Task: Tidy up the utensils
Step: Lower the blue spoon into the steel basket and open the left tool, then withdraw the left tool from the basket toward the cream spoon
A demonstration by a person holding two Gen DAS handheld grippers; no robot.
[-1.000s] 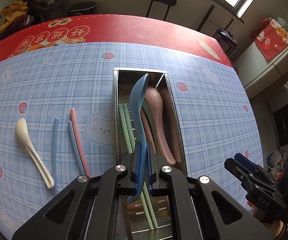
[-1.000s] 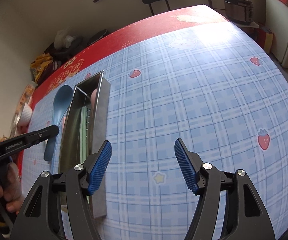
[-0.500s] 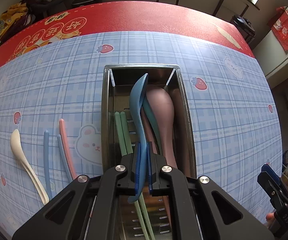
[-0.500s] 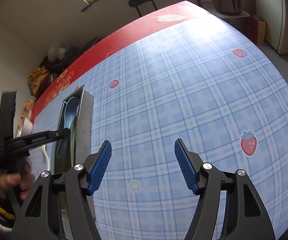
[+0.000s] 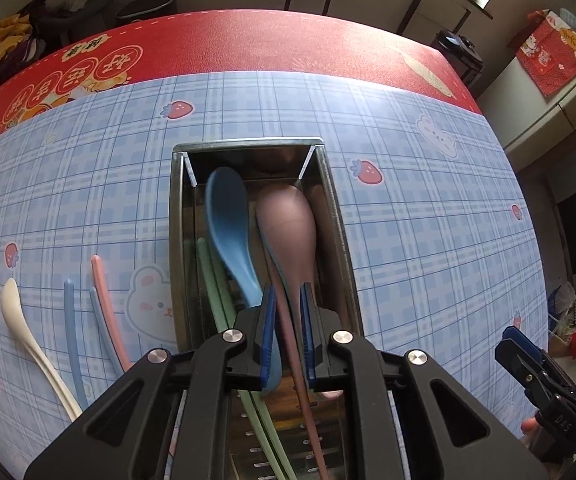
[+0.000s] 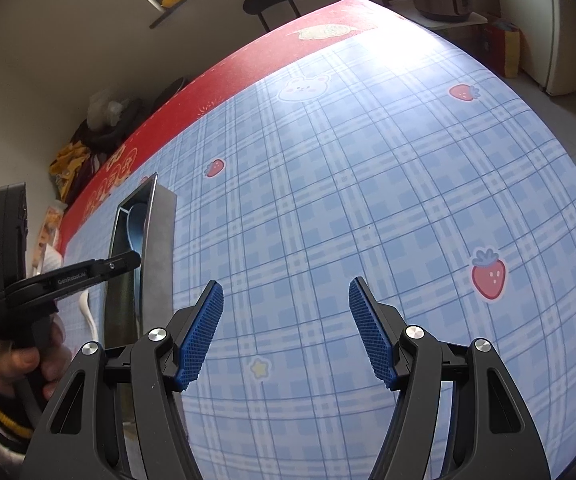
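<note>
1. The left hand-held gripper (image 5: 286, 334) sits low over the near end of a metal tray (image 5: 176, 240) on the bench (image 5: 427, 240). Its blue pads are slightly apart, with a gap showing on the right side.
2. A blue spoon (image 5: 228, 232) lies in the tray with its bowl toward the far end. Its handle runs back against the left pad (image 5: 268, 332); I cannot tell whether the pads grip it at all.
3. A pink spoon (image 5: 288, 224) lies in the tray just right of the blue one, and its thin handle passes through the gap between the pads.
4. Two green chopsticks (image 5: 212, 292) lie along the left side of the tray, under the blue spoon.
5. On the bench left of the tray lie a cream spoon (image 5: 28, 336), two blue chopsticks (image 5: 71, 340) and one pink chopstick (image 5: 106, 304), roughly parallel to the tray and near one another.
6. The right hand-held gripper (image 6: 286, 332) hovers above the checked cloth, well to the right of the tray (image 6: 160, 264). Its jaws are wide apart and hold nothing.
7. In the right wrist view, the left hand-held gripper (image 6: 128, 262) reaches over the tray rim, held by a hand (image 6: 28, 356) in a striped cuff, and the blue spoon's bowl (image 6: 138, 224) shows inside the far end.
</note>
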